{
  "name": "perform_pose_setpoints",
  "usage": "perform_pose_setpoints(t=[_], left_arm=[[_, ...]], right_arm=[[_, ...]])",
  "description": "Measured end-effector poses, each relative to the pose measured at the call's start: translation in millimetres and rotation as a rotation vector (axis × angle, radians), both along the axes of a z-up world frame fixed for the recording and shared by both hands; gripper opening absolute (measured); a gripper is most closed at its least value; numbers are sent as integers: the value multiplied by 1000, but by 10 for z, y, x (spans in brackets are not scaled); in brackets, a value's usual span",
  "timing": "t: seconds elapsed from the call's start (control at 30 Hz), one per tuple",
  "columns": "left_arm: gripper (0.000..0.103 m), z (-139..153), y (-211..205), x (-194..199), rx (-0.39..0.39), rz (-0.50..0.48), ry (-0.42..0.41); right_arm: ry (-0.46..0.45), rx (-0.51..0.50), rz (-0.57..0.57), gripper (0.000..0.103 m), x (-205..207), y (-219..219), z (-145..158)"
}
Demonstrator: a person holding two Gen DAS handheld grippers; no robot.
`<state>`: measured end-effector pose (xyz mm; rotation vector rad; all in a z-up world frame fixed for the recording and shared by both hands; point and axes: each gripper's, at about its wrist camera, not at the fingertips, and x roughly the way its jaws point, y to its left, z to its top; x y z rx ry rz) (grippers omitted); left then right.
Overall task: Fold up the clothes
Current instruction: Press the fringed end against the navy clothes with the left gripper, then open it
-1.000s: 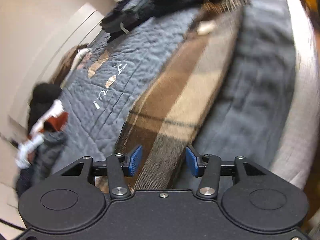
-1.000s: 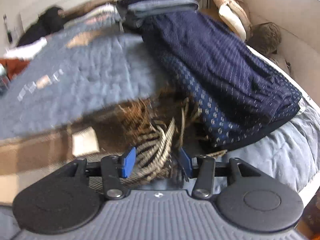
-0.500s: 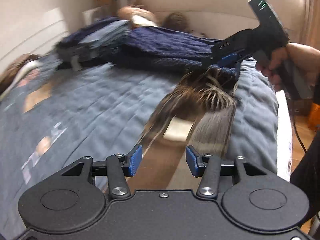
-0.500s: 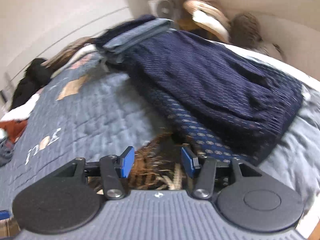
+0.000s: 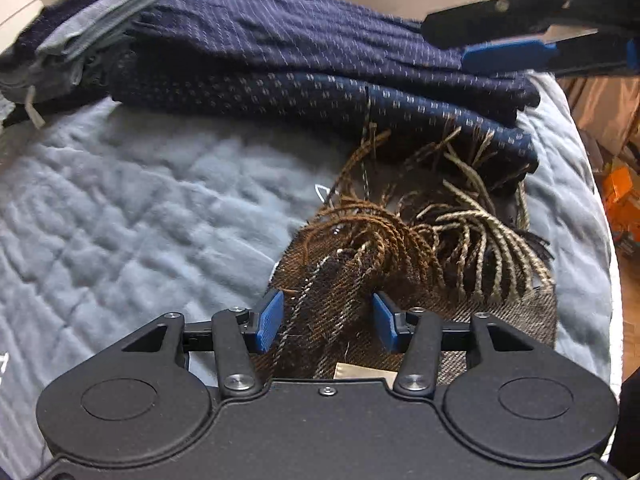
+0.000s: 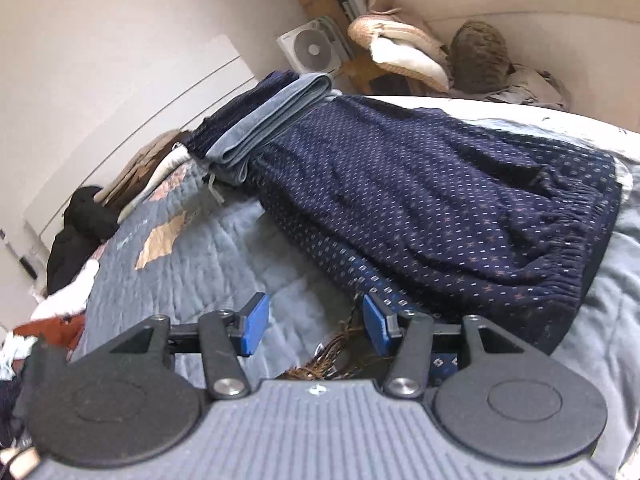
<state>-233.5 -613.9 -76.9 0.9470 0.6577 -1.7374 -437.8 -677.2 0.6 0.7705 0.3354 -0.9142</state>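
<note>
Right now the left gripper (image 5: 326, 322) sits low over the scarf (image 5: 332, 312), a brown plaid weave with twisted brown and cream fringe (image 5: 440, 236). Its blue pads (image 5: 269, 320) stand wide apart, one on either side of a bunched ridge of the cloth; neither pad presses on it, so nothing is held. The scarf lies on the quilt (image 5: 140, 208), a pale grey-blue stitched cover, with its fringe end spread toward the navy clothes (image 5: 304, 52) and a few strands lying over their near edge. A paper tag (image 5: 360, 372) shows on the scarf, close under the gripper body. The right gripper (image 6: 316, 322) hovers above the quilt near the fringe, jaws likewise wide apart and holding nothing; from the left wrist view it appears past the scarf, over the navy clothes. In the right wrist view, those navy dotted garments lie flat on the quilt, with a folded grey piece (image 6: 272, 124) at their far end. A white fan (image 6: 314, 50) stands beyond the quilt against the wall.
</note>
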Motion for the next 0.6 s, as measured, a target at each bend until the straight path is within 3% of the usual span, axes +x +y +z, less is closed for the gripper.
perform_pose_setpoints(t=[0.1, 0.23, 0.3, 0.47, 0.53, 0.6], left_arm=[[46, -26, 35, -34, 3, -33, 4], [14, -21, 164, -120, -21, -84, -6], [11, -12, 280, -211, -42, -123, -23], [13, -72, 325, -300, -75, -134, -108], [26, -97, 322, -323, -87, -131, -140], [31, -122, 318, -347, -99, -128, -172]], right_arm=[[11, -18, 8, 52, 27, 19, 12], [-7, -17, -4, 52, -30, 6, 23], [-11, -12, -14, 52, -59, -4, 19], [-16, -8, -24, 52, -100, 4, 18], [-20, -8, -22, 52, -102, 9, 25], [-24, -7, -19, 52, -98, 14, 29]])
